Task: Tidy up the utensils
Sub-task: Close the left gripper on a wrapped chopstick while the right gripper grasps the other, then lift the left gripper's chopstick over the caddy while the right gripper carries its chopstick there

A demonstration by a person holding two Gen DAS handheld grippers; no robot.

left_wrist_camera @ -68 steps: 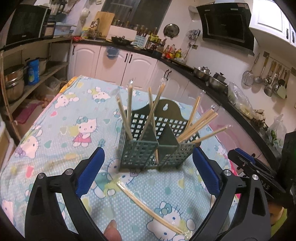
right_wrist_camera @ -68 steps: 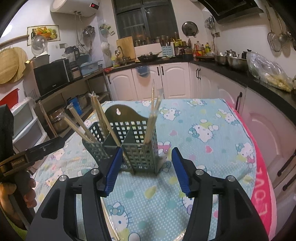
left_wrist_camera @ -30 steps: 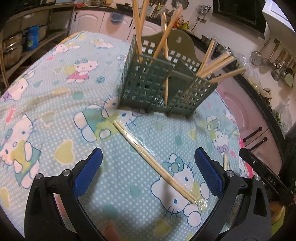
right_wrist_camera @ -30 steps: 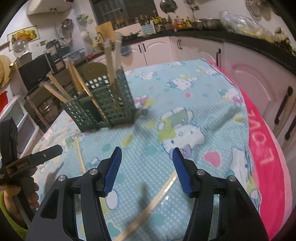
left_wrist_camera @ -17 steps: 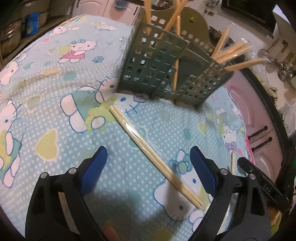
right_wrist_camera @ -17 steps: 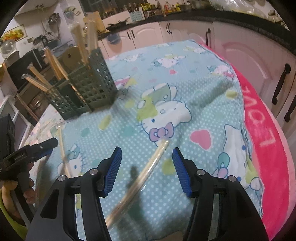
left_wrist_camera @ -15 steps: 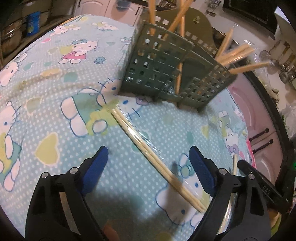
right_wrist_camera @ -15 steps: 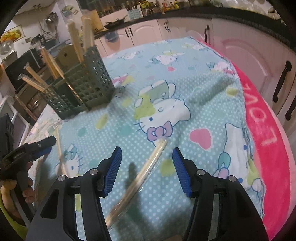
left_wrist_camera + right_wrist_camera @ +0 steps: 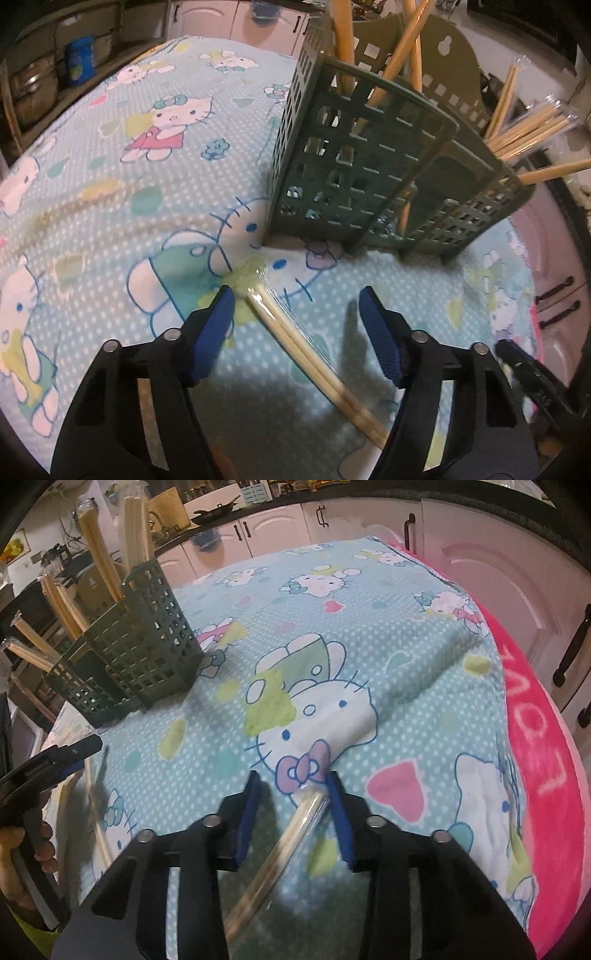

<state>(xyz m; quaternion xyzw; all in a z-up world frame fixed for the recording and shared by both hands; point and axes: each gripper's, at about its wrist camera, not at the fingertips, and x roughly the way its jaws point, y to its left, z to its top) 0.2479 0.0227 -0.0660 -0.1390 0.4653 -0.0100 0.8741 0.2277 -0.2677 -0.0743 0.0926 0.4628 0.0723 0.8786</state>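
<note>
A green lattice utensil holder (image 9: 373,162) stands on the Hello Kitty cloth with several wrapped chopstick pairs upright in it; it also shows in the right wrist view (image 9: 125,653). My left gripper (image 9: 295,306) is open, low over the cloth, its fingers on either side of a wrapped chopstick pair (image 9: 314,354) lying flat. My right gripper (image 9: 293,794) is open, its fingers on either side of another wrapped chopstick pair (image 9: 288,834), whose tip lies close to the right finger.
The cloth (image 9: 332,635) has a pink border (image 9: 539,738) at the table's right edge. White kitchen cabinets (image 9: 480,565) stand beyond. The left gripper (image 9: 48,768) shows at the left of the right wrist view. Shelves with pots (image 9: 33,85) are at the far left.
Both grippers have come down closer to the cloth and narrowed. Each now has a wrapped chopstick pair between its fingers. The holder looms nearer in the left wrist view.
</note>
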